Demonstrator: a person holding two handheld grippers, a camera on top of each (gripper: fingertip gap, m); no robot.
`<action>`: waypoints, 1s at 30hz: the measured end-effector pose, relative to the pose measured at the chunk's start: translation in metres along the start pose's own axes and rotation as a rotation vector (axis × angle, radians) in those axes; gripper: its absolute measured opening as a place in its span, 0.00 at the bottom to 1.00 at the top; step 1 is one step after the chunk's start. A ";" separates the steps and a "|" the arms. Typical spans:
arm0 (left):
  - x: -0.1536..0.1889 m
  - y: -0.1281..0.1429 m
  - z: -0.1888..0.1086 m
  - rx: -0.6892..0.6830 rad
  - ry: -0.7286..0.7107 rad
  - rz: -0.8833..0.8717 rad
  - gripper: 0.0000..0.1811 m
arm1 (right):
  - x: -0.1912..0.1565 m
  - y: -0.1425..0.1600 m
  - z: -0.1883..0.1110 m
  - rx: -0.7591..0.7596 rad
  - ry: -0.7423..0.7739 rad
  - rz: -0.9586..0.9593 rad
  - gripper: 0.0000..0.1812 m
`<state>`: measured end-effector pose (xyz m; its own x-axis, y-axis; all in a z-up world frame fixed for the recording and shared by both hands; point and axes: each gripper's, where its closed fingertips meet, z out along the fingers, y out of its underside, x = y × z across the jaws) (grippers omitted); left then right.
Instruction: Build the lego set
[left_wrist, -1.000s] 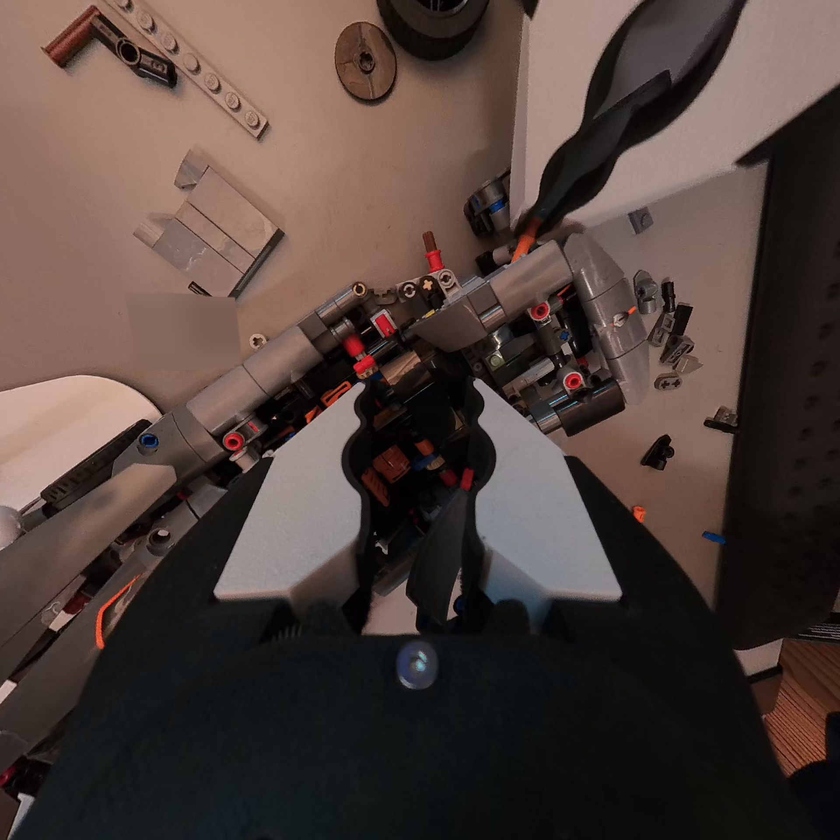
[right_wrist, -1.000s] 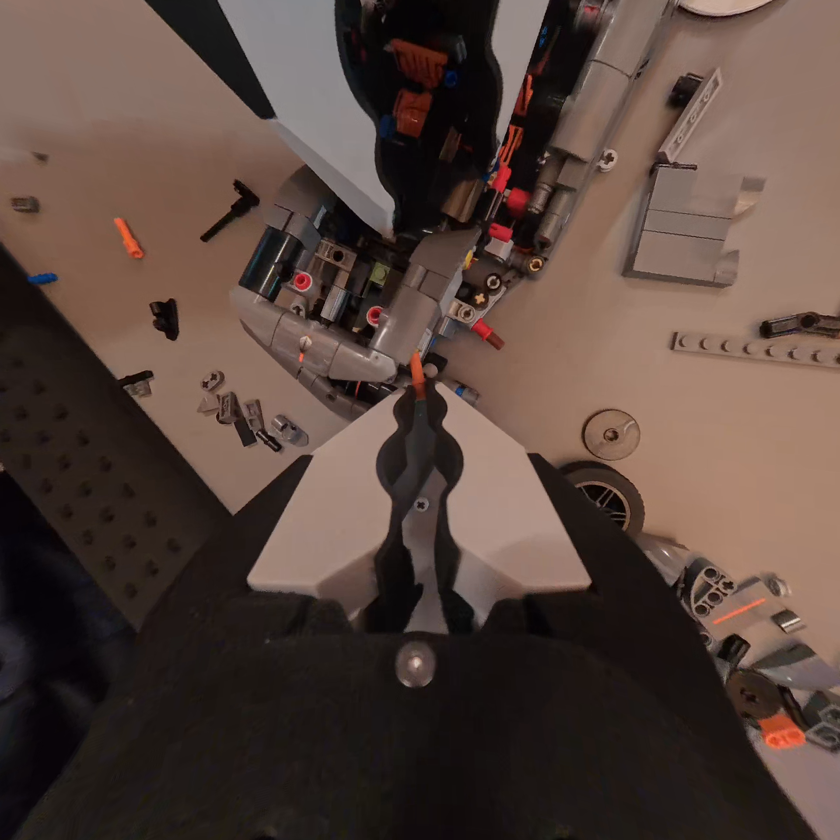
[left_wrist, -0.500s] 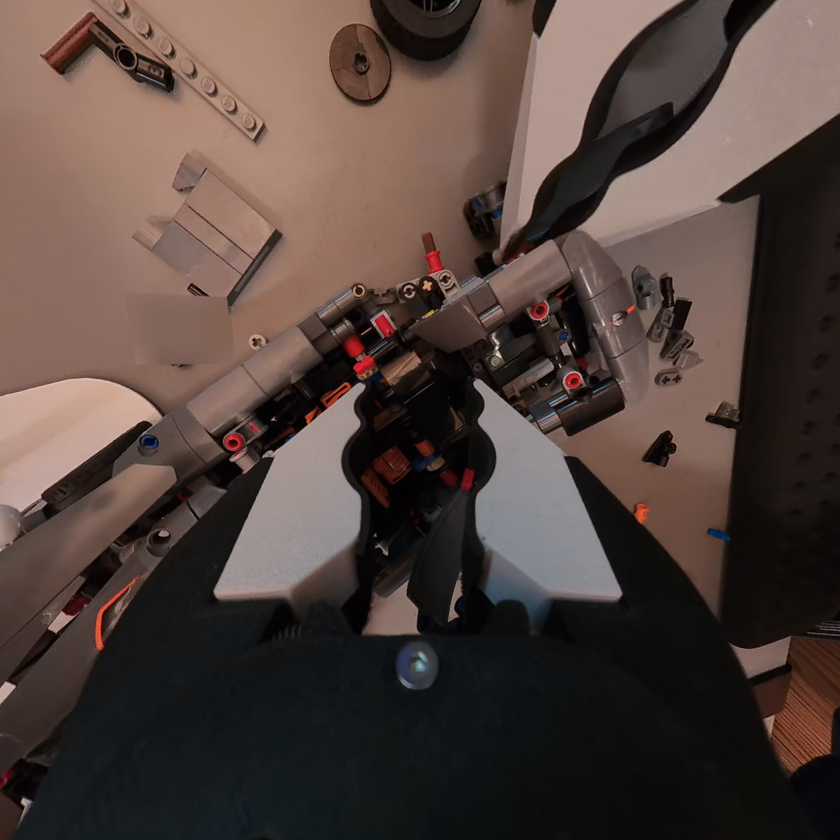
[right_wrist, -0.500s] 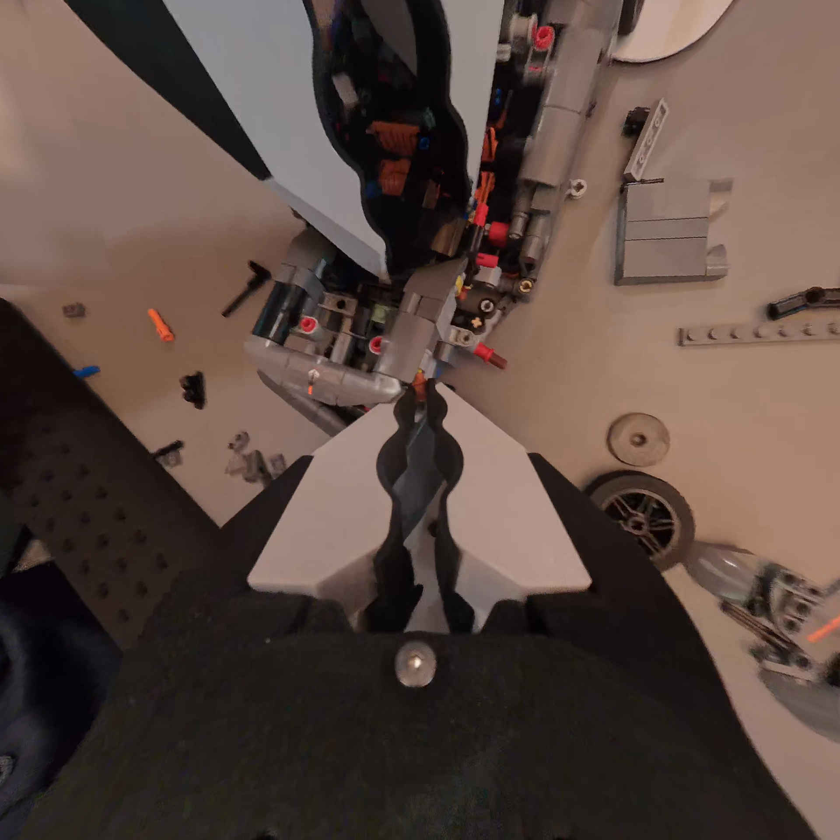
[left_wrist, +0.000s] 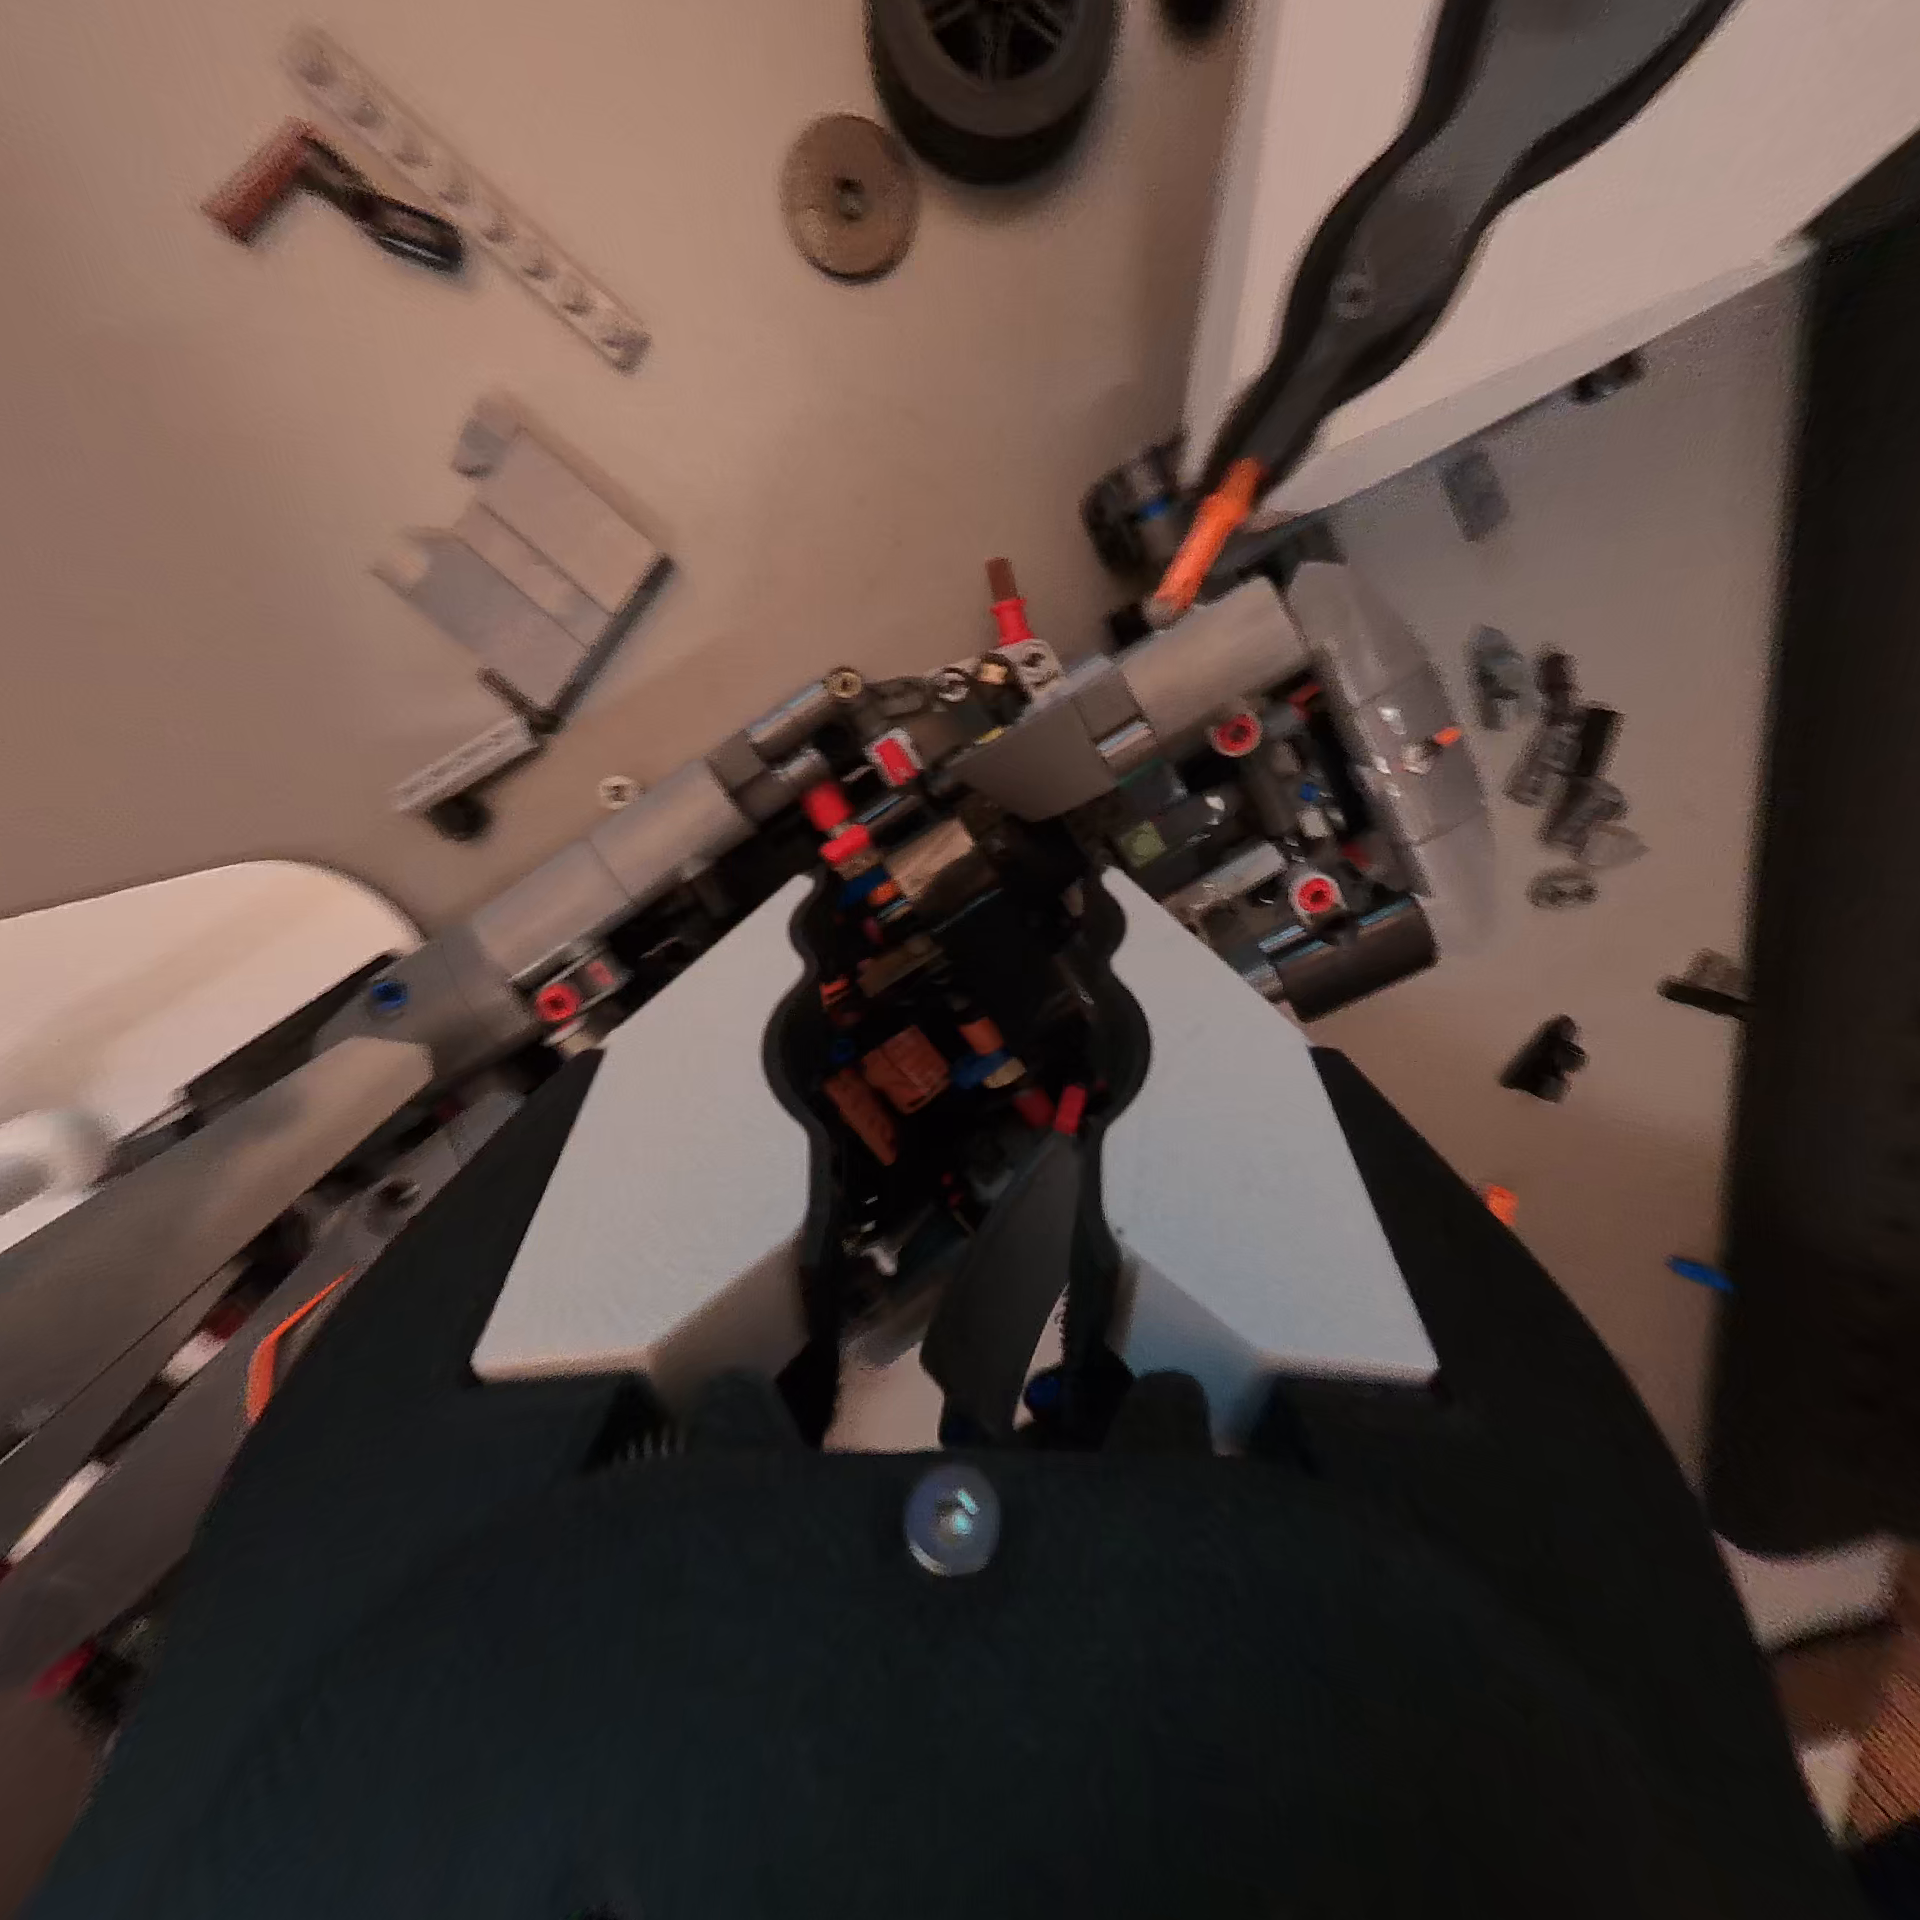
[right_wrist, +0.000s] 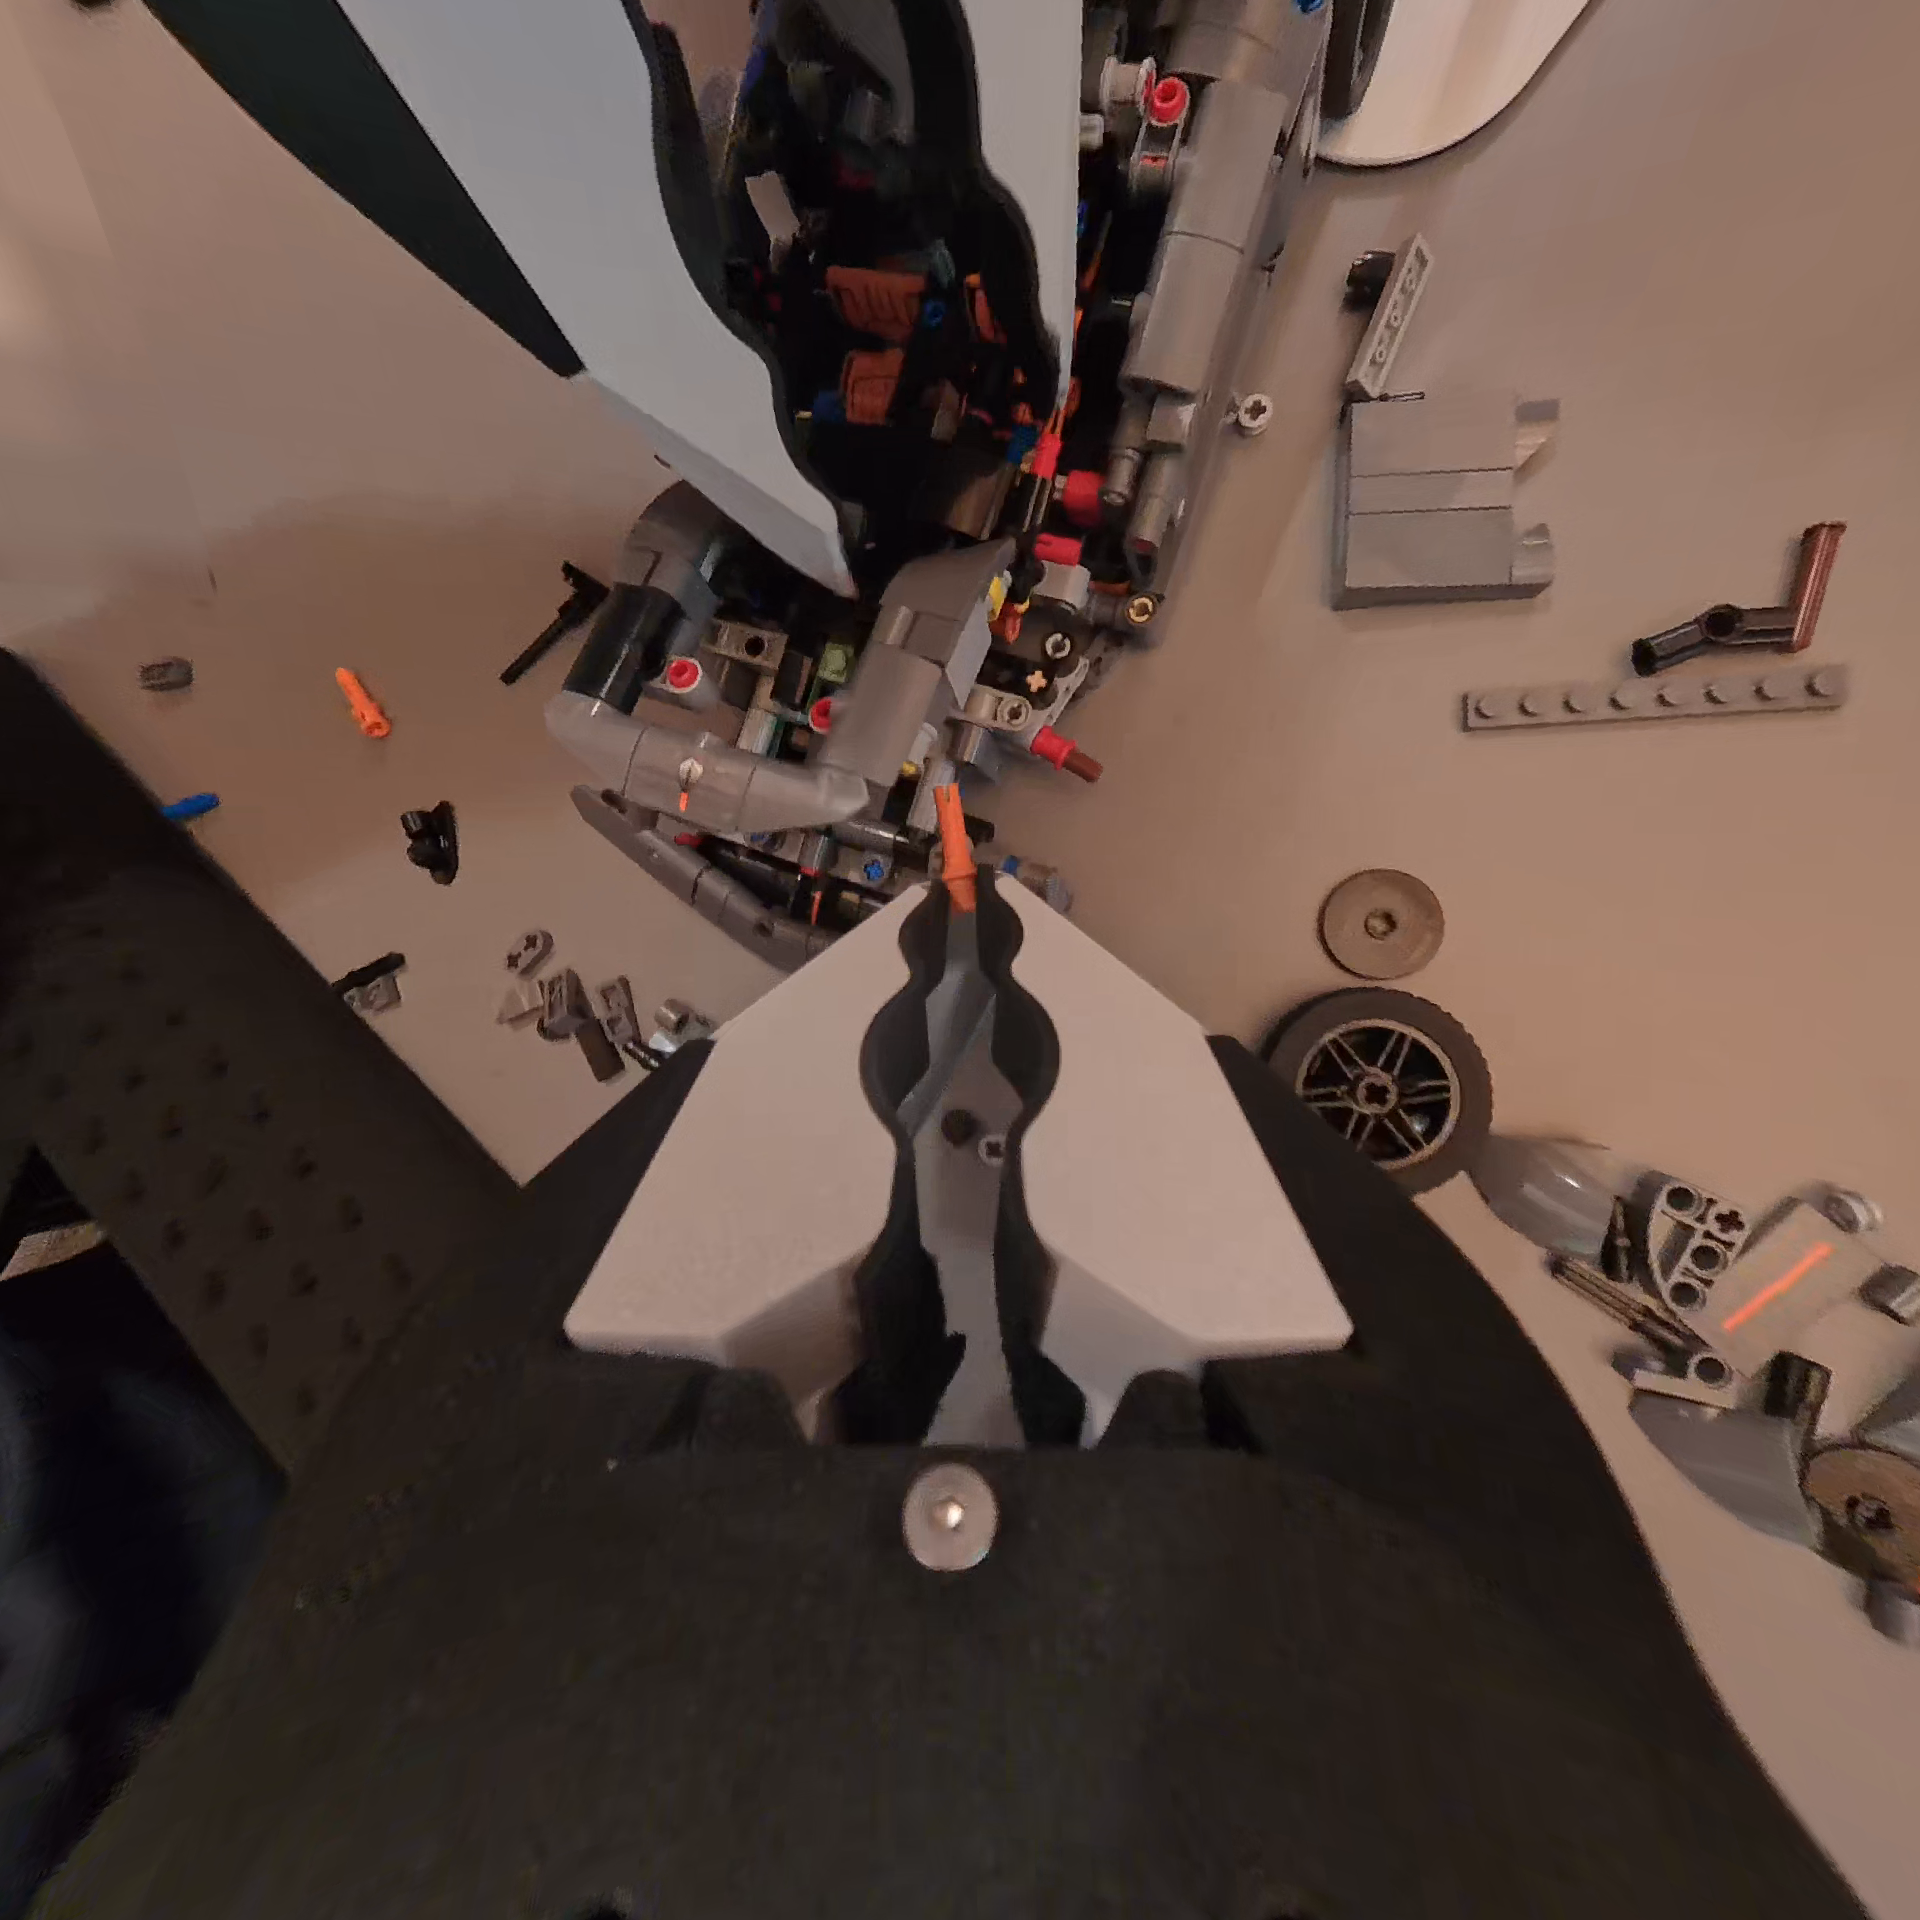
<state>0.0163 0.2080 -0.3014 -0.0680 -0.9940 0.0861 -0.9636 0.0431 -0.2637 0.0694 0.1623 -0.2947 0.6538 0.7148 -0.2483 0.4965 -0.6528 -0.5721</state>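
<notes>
A grey and black lego car model (left_wrist: 665, 831) lies on the beige table. My left gripper (left_wrist: 956, 889) is shut on the model's middle, with one finger on each side of its dark interior. My right gripper (right_wrist: 956, 902) is shut on a small orange pin (right_wrist: 952, 850). It holds the pin's tip just short of the model's (right_wrist: 727, 771) near end. In the left wrist view the right gripper (left_wrist: 1242, 483) comes in from the upper right, with the orange pin (left_wrist: 1205, 532) at the grey end beam. The left gripper's fingers (right_wrist: 644, 239) show at the top of the right wrist view.
Loose parts surround the model: a wheel (right_wrist: 1377, 1091), a round disc (right_wrist: 1380, 923), a grey panel (right_wrist: 1439, 499), a long studded plate (right_wrist: 1652, 696), a second orange pin (right_wrist: 362, 704) and small grey pieces (right_wrist: 582, 1003). A black perforated board (right_wrist: 156, 1039) lies on the left. A grey sub-assembly (right_wrist: 1745, 1309) lies on the right. Across from one pair of fingers to the other is roughly 8 cm. From the right gripper's tips to the round disc (right_wrist: 1380, 923) is close to 9 cm. It turns up in the left wrist view (left_wrist: 855, 203) as well.
Half a second ago the pin's tip was against the model's end. Now my right gripper has drawn back a little and the pin shows in full. The left wrist view is blurred by motion.
</notes>
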 end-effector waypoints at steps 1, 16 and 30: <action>-0.002 -0.001 -0.002 -0.006 -0.026 0.003 0.26 | 0.000 0.001 -0.002 -0.006 -0.008 -0.007 0.01; 0.023 -0.075 -0.071 0.255 -0.596 0.400 0.22 | -0.004 -0.024 -0.050 0.219 -0.221 0.010 0.01; 0.048 -0.087 -0.053 0.229 -0.757 0.648 0.01 | -0.019 -0.031 -0.069 0.280 -0.341 0.016 0.01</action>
<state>0.0834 0.1619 -0.2228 -0.3012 -0.5925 -0.7472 -0.7215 0.6540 -0.2277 0.0811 0.1519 -0.2188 0.4105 0.7780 -0.4756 0.2834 -0.6046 -0.7444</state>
